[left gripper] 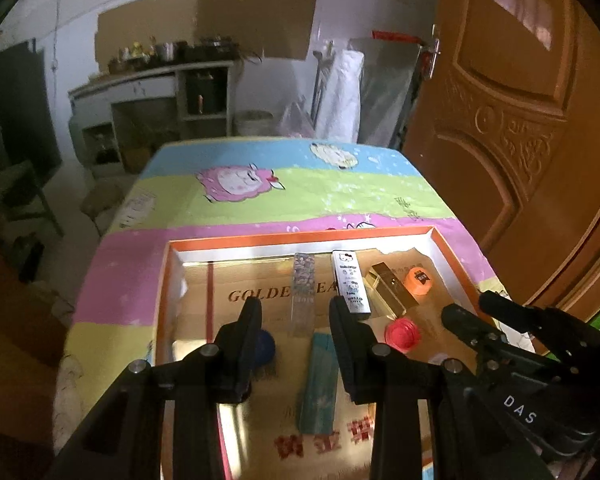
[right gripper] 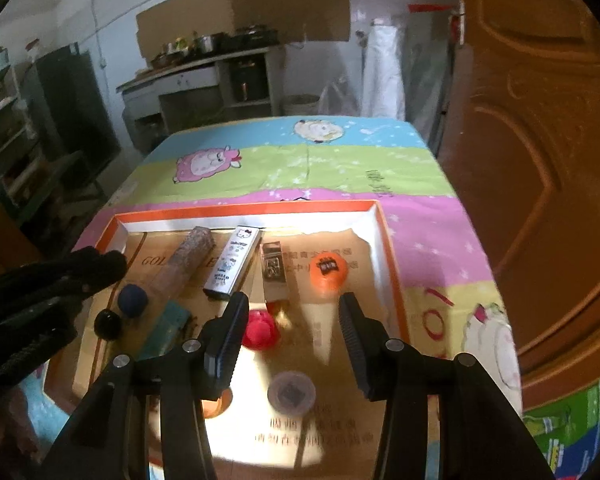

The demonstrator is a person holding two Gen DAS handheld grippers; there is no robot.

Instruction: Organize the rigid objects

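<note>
An orange-rimmed gold tray point(left gripper: 300, 236) point(right gripper: 244, 208) lies on the table. In it are a glittery stick point(left gripper: 303, 284) point(right gripper: 188, 258), a white cartoon-cat box point(left gripper: 350, 284) point(right gripper: 234, 264), a gold box point(left gripper: 390, 288) point(right gripper: 274, 272), an orange cap point(left gripper: 419, 281) point(right gripper: 328, 271), a red cap point(left gripper: 402, 334) point(right gripper: 260, 330), a blue ball point(left gripper: 266, 346) point(right gripper: 133, 300), a teal box point(left gripper: 318, 384) point(right gripper: 168, 328), a black ball point(right gripper: 107, 323) and a brown disc point(right gripper: 291, 394). My left gripper point(left gripper: 294, 308) point(right gripper: 108, 262) hovers open above the stick and teal box. My right gripper point(right gripper: 293, 300) point(left gripper: 468, 306) hovers open above the red cap, holding nothing.
The table wears a striped cloth with cartoon sheep point(left gripper: 236, 180) point(right gripper: 208, 162). A brown wooden door point(left gripper: 520, 120) point(right gripper: 540, 140) stands close on the right. A counter with pots point(left gripper: 152, 80) point(right gripper: 204, 68) lines the back wall, and a chair point(left gripper: 24, 196) is at the left.
</note>
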